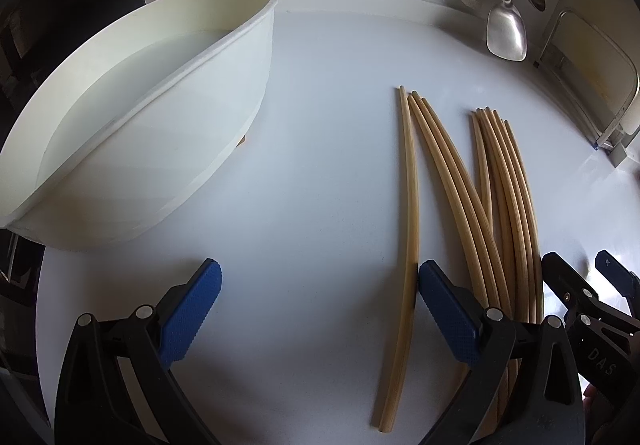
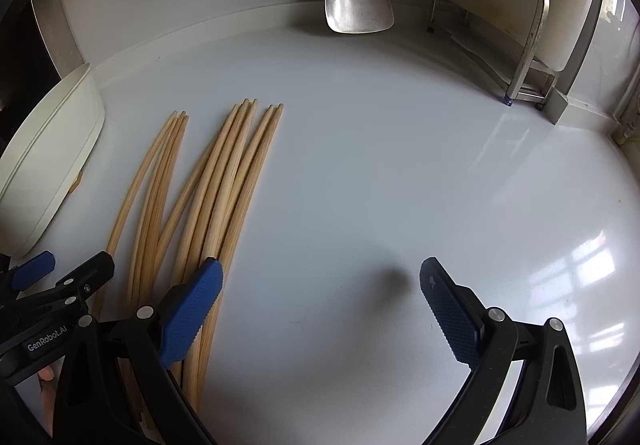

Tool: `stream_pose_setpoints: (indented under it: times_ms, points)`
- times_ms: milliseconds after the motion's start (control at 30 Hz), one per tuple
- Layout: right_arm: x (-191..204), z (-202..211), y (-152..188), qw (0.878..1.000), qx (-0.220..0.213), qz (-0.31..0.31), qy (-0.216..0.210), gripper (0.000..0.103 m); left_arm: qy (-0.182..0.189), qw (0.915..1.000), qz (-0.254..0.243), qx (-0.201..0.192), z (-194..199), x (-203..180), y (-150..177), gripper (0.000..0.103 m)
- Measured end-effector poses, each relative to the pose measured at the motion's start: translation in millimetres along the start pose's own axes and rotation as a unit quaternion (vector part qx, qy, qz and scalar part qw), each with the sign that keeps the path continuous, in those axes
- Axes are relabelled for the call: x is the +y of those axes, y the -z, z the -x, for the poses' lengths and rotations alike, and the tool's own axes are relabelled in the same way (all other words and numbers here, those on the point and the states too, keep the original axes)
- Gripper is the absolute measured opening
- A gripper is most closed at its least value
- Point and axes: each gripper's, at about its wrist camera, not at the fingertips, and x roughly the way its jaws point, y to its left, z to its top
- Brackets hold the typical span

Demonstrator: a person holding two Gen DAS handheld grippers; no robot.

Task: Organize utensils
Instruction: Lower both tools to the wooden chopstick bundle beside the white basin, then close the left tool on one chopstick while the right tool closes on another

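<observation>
Both grippers' fingers are spread, pinching nothing; the left gripper (image 1: 318, 281) has one chopstick touching its right fingertip; the chopsticks (image 2: 216, 181) lie on the glossy white bench (image 2: 380, 165) beside the right gripper's (image 2: 320, 277) left fingertip; beyond, a white tub (image 1: 160, 117), hanging spatula (image 2: 358, 1) and metal rack (image 2: 532, 41) by the wall.

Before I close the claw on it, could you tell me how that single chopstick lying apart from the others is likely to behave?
The single chopstick looks like thin, stiff wood, so probably light and rigid. Its narrow, rounded shaft may roll on the glossy white counter if nudged. The open left claw could pinch it off-centre, letting it pivot.
</observation>
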Motion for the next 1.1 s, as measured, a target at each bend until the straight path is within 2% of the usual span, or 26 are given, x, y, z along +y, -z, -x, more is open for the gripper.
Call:
stream_pose_setpoints:
  times_ms: [400, 767, 967, 1067, 1100]
  points:
    - [11, -4, -1, 1.0, 0.012, 0.019, 0.012, 0.095, -0.003, 1.0, 0.0, -0.007, 0, 0, -1, 0.097]
    - [-16, 2, 6, 0.999, -0.003, 0.02, 0.042, 0.095, -0.008, 0.9999, -0.01, -0.002, -2, -5, 1, 0.097]
    - [-18, 1, 4, 0.999, -0.011, 0.04, 0.026, 0.094, -0.011, 0.9999, -0.01, 0.0, -3, -7, 0, 0.096]
    - [-12, 0, 2, 0.999, -0.015, 0.051, 0.011, 0.083, -0.007, 0.9999, -0.008, -0.006, -1, -9, 2, 0.087]
    - [-11, 1, 2, 0.999, -0.016, 0.052, 0.005, 0.075, -0.004, 0.9999, -0.009, -0.009, 0, -10, 2, 0.078]
